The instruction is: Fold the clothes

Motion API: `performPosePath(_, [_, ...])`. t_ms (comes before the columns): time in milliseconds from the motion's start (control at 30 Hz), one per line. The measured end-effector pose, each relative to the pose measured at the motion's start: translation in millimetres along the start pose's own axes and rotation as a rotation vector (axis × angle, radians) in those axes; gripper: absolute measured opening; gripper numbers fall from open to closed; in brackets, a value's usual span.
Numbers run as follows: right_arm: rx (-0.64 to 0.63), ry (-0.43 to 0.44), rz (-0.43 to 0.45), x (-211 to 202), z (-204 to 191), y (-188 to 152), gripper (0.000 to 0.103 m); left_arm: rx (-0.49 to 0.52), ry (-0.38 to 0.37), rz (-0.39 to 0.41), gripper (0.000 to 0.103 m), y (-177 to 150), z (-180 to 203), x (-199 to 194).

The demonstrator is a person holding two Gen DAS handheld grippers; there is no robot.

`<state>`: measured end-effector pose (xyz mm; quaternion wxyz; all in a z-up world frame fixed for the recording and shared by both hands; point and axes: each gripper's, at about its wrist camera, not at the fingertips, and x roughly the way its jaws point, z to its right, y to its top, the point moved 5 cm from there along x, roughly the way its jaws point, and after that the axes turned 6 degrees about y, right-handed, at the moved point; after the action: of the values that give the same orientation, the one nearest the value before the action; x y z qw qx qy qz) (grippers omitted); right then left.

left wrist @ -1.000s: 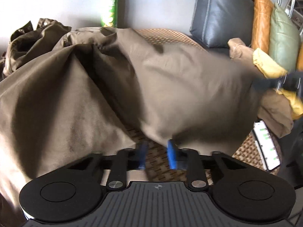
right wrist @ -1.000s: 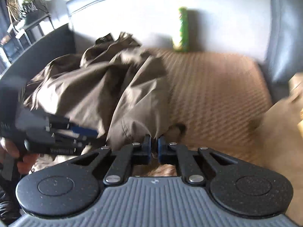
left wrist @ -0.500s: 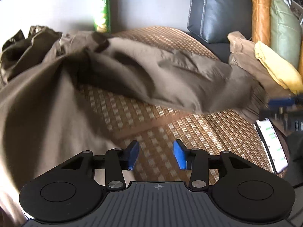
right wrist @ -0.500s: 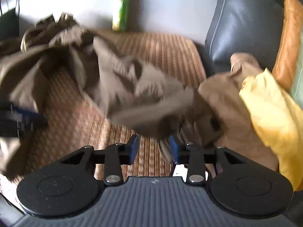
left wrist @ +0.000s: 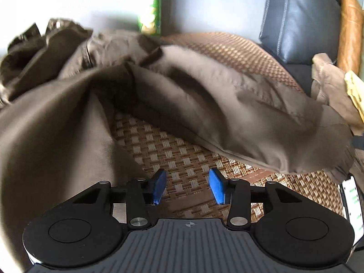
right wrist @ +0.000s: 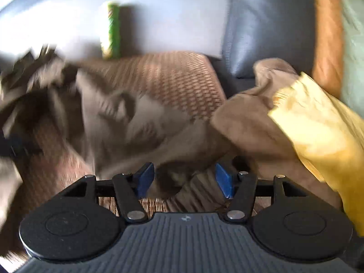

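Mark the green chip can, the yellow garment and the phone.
green chip can [left wrist: 150, 11], left wrist view, on its printed side.
yellow garment [right wrist: 318, 132], right wrist view, on its broad upper face.
phone [left wrist: 351, 202], left wrist view, on its lit screen.

A green snack can [left wrist: 150, 4] stands upright against the pale back of a sofa [left wrist: 209, 6], at the far edge of a woven brown mat [left wrist: 182, 159]. To the right, a dark blue cushion [left wrist: 295, 18] leans beside an orange cushion [left wrist: 350, 22]. A phone [left wrist: 351, 200] with a lit screen lies at the mat's right edge.
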<state>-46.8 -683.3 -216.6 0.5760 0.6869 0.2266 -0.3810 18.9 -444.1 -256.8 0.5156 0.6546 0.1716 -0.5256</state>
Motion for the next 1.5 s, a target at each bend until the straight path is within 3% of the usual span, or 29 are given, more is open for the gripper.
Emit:
performPosePath(100, [0.138,0.004,0.003,-7.4,24.6,5.4,0.066,-0.074,-0.032,-0.028,0.064,4.8,-1.9,10.2])
performPosePath(267, [0.318,-0.008,-0.032,6.9,48.8,-3.4,0.067,-0.1,-0.013,0.003,0.068,16.6,-1.2,17.9])
performPosePath(333, [0.393,0.036,-0.037,14.7,52.9,-8.6,0.067,-0.119,0.001,-0.003,0.072,22.8,-0.4,26.4])
performPosePath(433, [0.487,0.071,-0.037,30.0,57.0,-13.1,0.066,-0.102,0.033,0.02,0.069,31.4,5.1,35.1])
performPosePath(467, [0.498,0.094,-0.031,31.1,55.6,-12.8,0.06,-0.075,0.036,0.027,0.064,33.6,7.9,36.6])
performPosePath(500, [0.508,0.116,-0.026,32.1,54.1,-12.5,0.038,-0.043,0.035,0.033,0.026,35.5,10.8,37.9])
performPosePath(533, [0.519,0.139,-0.02,33.1,52.7,-12.1,0.027,-0.023,0.036,0.036,0.007,37.2,13.0,39.1])
performPosePath(567, [0.516,0.17,-0.005,29.9,50.4,-10.1,0.009,-0.024,0.037,0.037,0.006,38.2,13.6,39.6])
performPosePath(633, [0.444,0.194,0.062,5.3,45.3,2.4,0.004,-0.036,0.036,0.041,0.0,39.1,14.1,38.4])
performPosePath(867, [0.296,0.032,0.166,-49.5,70.0,42.7,0.003,0.046,-0.02,0.111,0.0,37.0,45.5,10.6])
performPosePath(1033, [0.254,-0.063,0.198,-72.1,94.3,59.5,0.003,0.092,-0.057,0.077,0.001,27.2,70.4,17.2])
performPosePath(1067, [0.274,-0.075,0.179,-67.2,102.3,54.6,0.003,0.1,-0.062,0.064,0.004,24.0,75.1,21.2])
performPosePath(1100, [0.29,-0.097,0.148,-57.6,109.9,48.6,0.004,0.106,-0.068,0.041,0.022,19.3,77.8,24.7])
performPosePath(1200, [0.336,-0.148,0.02,-22.3,124.5,21.9,0.007,0.142,-0.132,0.007,0.032,2.1,81.3,20.7])
performPosePath(1233, [0.354,-0.16,0.028,-22.3,125.4,17.4,0.008,0.16,-0.154,0.021,0.036,-0.8,80.6,11.2])
performPosePath(1300, [0.358,-0.198,0.07,-33.8,121.8,17.4,0.031,0.188,-0.182,0.06,0.038,-4.3,76.2,-13.0])
performPosePath(1367, [0.295,-0.25,0.121,-54.6,106.9,26.7,0.045,0.209,-0.208,0.113,0.041,-6.0,70.2,-43.0])
performPosePath(1433, [0.199,-0.257,0.168,-75.8,81.2,43.1,0.047,0.227,-0.19,0.185,0.053,-2.2,60.1,-72.8])
performPosePath(1500, [0.123,-0.176,0.226,-98.7,45.9,59.3,0.048,0.242,-0.14,0.26,0.055,-5.0,40.7,-103.0])
